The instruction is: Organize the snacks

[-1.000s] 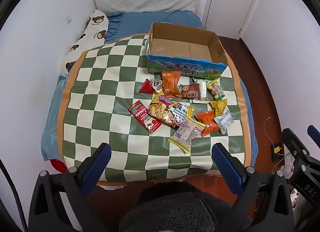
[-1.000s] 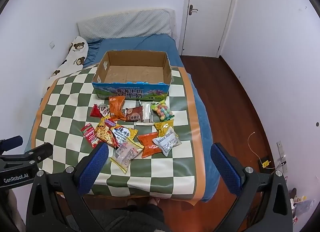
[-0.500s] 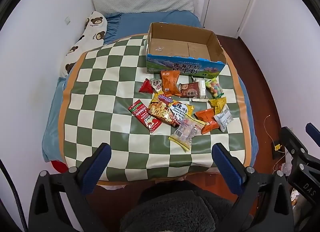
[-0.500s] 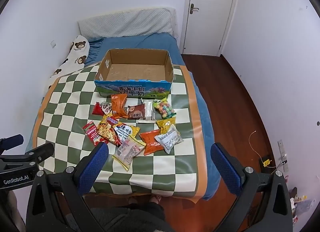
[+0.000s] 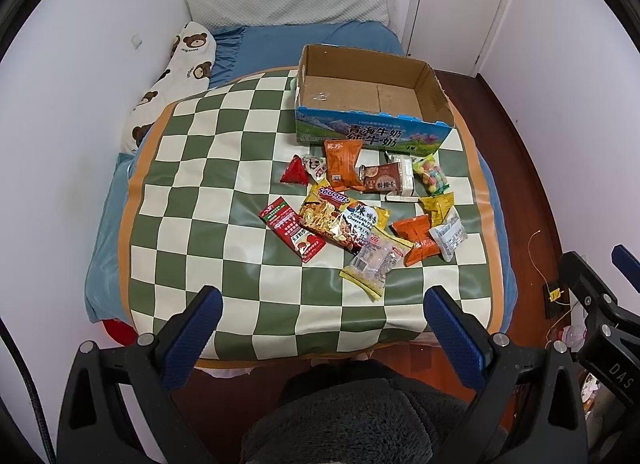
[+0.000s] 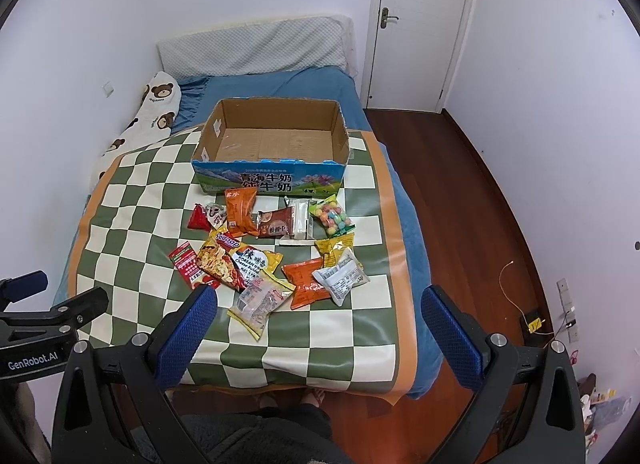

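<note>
Left tongs [image 5: 322, 312] spread wide and holding nothing, right tongs [image 6: 320, 312] likewise wide apart and bare, pile of snack packets [image 6: 276, 252] ahead of both on the checkered mat [image 6: 132, 232], open cardboard box [image 6: 272, 143] just beyond the pile, nothing inside it.

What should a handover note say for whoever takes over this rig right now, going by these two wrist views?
Left gripper: open, holding nothing, above the near edge of the bed.
Right gripper: open, holding nothing, also short of the snacks.
Cardboard box: on the checkered mat, far side, open top, nothing inside.
Snacks: all loose on the mat in front of the box, among them the noodle packet, the orange packet, the candy bag and the clear packet nearest the fingers.
Done: nothing packed yet.
Left: every snack remains to be sorted, probably into the box.
</note>
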Demonstrator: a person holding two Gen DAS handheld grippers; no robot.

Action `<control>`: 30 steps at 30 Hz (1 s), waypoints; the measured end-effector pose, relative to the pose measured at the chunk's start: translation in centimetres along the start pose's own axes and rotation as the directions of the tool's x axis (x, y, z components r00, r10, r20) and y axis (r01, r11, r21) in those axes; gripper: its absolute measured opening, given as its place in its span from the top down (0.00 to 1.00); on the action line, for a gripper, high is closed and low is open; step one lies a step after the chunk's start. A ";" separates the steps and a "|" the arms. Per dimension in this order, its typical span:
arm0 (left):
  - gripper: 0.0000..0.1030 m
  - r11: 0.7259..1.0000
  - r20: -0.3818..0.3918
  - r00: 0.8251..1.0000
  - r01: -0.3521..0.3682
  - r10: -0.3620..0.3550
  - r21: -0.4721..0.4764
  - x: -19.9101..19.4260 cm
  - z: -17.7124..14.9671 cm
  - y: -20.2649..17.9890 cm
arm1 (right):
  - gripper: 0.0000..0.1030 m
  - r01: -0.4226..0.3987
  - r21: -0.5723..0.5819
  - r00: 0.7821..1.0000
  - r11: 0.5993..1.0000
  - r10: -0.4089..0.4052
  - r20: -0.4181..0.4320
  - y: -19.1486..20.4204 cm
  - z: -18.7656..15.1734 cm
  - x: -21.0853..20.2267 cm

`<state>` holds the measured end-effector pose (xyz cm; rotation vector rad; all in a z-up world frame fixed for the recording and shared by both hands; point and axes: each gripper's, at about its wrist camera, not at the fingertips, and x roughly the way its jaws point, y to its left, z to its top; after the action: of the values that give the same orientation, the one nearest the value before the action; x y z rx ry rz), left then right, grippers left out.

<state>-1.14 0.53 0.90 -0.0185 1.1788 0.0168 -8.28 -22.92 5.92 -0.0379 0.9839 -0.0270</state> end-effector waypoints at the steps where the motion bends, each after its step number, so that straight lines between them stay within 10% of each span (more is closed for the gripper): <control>1: 0.00 1.000 0.001 1.000 0.000 0.000 0.001 0.0 0.0 0.0 | 0.00 0.000 0.000 1.000 1.000 0.000 0.001 0.0 0.0 0.0; 30: 0.00 1.000 0.011 1.000 -0.004 0.004 0.000 0.2 -0.5 0.4 | 0.00 -0.011 -0.001 1.000 1.000 0.011 0.001 0.3 0.0 -0.4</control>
<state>-1.52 0.96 0.54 -0.0160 1.1681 0.0204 -8.43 -22.56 6.22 -0.0330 0.9831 -0.0160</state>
